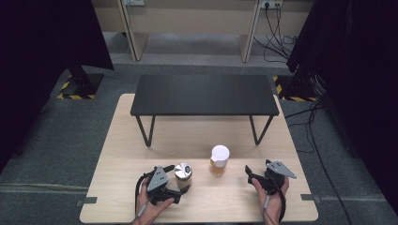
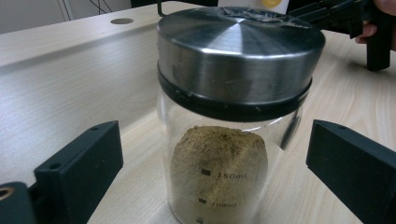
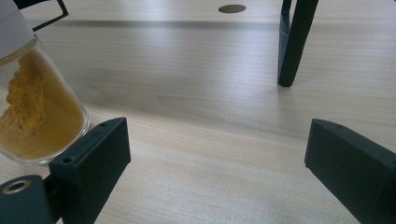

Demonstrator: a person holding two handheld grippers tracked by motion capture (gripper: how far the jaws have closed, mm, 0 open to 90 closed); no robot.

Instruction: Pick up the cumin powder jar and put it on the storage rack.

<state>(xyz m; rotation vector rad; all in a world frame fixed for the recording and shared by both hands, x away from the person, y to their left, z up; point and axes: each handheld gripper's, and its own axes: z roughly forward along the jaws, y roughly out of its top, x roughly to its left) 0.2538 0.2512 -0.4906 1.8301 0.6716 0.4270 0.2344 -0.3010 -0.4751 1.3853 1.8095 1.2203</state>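
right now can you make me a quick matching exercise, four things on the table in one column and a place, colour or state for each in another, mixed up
Things:
1. steel-lidded jar
2. white-lidded jar
3. black shelf
4. right gripper

Descriptions:
A. holds orange-yellow powder
B. stands on thin legs at the far side of the table
C. sits between the open jaws of the left gripper
D. open, with nothing between its jaws

Pairs: 1-C, 2-A, 3-B, 4-D

Silver-lidded jar [image 2: 233, 107], olive-brown powder [image 2: 219, 168]
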